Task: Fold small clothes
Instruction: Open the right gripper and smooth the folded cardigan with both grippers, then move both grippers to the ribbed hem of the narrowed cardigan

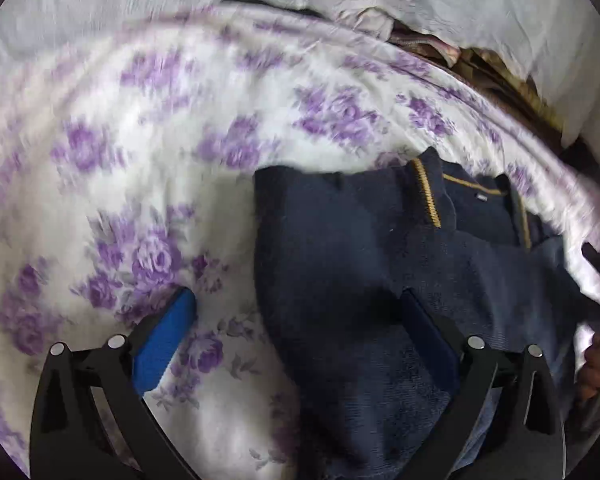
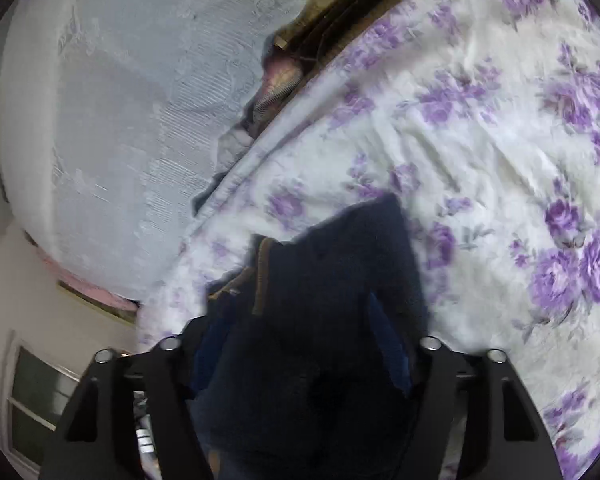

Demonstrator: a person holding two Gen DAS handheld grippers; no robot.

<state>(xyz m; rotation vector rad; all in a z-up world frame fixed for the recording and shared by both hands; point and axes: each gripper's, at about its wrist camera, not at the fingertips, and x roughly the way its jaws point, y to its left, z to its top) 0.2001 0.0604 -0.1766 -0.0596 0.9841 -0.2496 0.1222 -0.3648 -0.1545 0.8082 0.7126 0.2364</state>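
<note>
Lying on floral bedsheet point(image 1: 140, 128) — navy garment point(image 1: 340, 248), no containers.

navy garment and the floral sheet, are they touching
Touching. In the left wrist view the navy garment lies flat on the floral sheet, with no gap along its left edge.

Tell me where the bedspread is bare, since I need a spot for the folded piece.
Bare floral bedspread lies beyond the left tongs, beside the navy garment, up to the white cover. It is crowded near the garment and the bedspread's edge by the brown fabric.
</note>
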